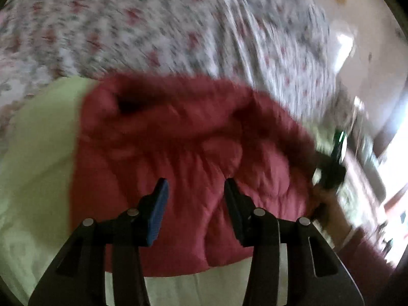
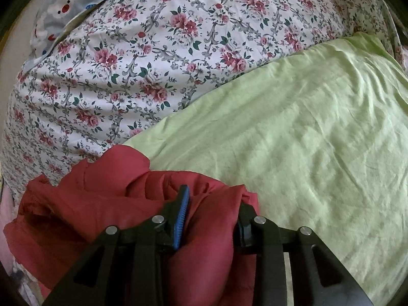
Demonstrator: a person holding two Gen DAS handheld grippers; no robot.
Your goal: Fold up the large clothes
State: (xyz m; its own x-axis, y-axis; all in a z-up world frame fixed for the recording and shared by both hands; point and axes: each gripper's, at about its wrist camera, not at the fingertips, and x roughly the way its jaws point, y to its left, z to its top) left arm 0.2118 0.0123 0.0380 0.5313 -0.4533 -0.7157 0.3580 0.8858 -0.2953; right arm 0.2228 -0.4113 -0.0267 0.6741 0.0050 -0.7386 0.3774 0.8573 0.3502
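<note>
Garment: red padded jacket (image 1: 183, 137), lower centre, bunched on green sheet (image 2: 306, 127).
Handling: soft, puffy, light, probably slippery; take a hem edge.
Left tongs (image 1: 196, 191): parted, empty above it.
Right tongs (image 2: 211, 204): part-open, a fold between them.

Garment (image 2: 107, 204) on sheet (image 2: 306, 140), quilt (image 2: 153, 63) behind.

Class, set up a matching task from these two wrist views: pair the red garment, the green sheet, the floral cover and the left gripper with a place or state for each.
Things:
1. red garment
2. green sheet
3. floral cover
4. left gripper

Places or states:
A. open, nothing between its fingers
B. lies behind the green sheet
C. bunched between the right gripper's fingers
D. spread under the garment

Pairs: 1-C, 2-D, 3-B, 4-A
</note>
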